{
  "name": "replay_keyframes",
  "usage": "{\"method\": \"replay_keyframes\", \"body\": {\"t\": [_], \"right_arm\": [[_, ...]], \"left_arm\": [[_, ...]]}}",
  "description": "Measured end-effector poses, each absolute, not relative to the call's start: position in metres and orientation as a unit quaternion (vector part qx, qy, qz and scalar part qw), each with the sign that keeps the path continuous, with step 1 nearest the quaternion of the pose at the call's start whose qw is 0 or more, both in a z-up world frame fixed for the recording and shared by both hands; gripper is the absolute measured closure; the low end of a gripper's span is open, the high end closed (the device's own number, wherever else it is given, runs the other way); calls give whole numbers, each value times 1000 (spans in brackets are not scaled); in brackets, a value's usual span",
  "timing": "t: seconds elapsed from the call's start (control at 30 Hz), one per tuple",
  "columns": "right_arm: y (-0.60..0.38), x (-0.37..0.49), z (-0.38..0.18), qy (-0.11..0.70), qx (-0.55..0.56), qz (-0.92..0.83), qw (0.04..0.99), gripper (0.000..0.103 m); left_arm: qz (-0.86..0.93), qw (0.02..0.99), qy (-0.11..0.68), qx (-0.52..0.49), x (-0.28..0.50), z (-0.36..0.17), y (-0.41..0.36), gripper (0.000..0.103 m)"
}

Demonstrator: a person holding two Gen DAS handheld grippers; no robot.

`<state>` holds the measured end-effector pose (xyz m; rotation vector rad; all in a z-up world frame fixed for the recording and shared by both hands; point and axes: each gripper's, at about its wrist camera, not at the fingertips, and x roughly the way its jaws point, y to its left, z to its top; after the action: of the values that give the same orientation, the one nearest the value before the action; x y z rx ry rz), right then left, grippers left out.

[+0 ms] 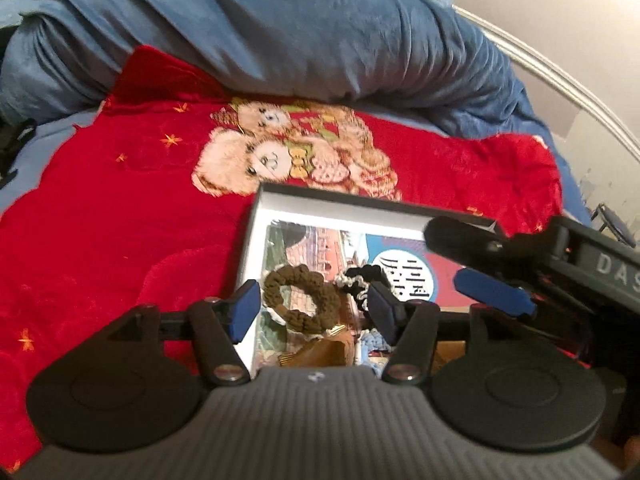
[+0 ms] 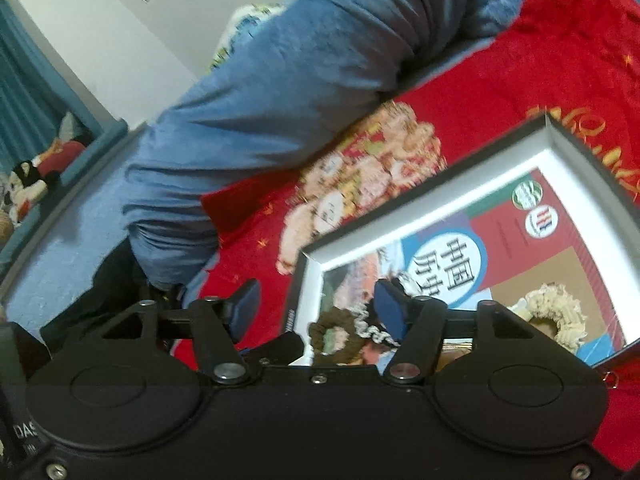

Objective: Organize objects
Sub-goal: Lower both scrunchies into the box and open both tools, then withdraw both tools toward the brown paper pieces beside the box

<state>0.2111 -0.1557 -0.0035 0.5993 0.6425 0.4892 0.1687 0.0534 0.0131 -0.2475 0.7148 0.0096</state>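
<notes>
Here, in the left wrist view, the left gripper (image 1: 314,308) fills the lower middle of the frame, jaws spread and grasping nothing. Seen between its fingers, a brown scrunchie (image 1: 302,298) lies on a book (image 1: 400,264) inside a white box (image 1: 260,236). A black scrunchie (image 1: 362,282) sits just right of it. At the right edge the right gripper (image 1: 466,264) reaches in. The box rests on a red blanket (image 1: 120,208).

In the right wrist view, the right gripper (image 2: 316,306) is likewise released and empty, low in the frame. The box (image 2: 420,208) with the book (image 2: 500,248) runs across the right half; a cream scrunchie (image 2: 556,316) lies at lower right, the brown one (image 2: 336,340) and the black one (image 2: 370,328) near the fingers.
</notes>
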Motion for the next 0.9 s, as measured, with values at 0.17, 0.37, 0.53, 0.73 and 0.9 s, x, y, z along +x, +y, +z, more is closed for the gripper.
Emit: {"method": "replay_keyframes", "body": {"t": [0.17, 0.37, 0.53, 0.73, 0.9], "right_arm": [[-160, 186, 16, 283, 294, 246, 879, 21], [-167, 154, 29, 270, 307, 247, 879, 14], [-168, 124, 33, 263, 286, 236, 891, 13], [-170, 89, 29, 271, 265, 209, 901, 8], [-169, 60, 11, 287, 230, 191, 910, 5]], "left_arm": [[20, 939, 336, -67, 145, 43, 56, 24], [19, 945, 326, 19, 98, 65, 50, 20], [22, 952, 295, 82, 57, 62, 36, 17], [47, 957, 285, 14, 38, 51, 45, 15], [53, 940, 325, -93, 38, 26, 65, 14]]}}
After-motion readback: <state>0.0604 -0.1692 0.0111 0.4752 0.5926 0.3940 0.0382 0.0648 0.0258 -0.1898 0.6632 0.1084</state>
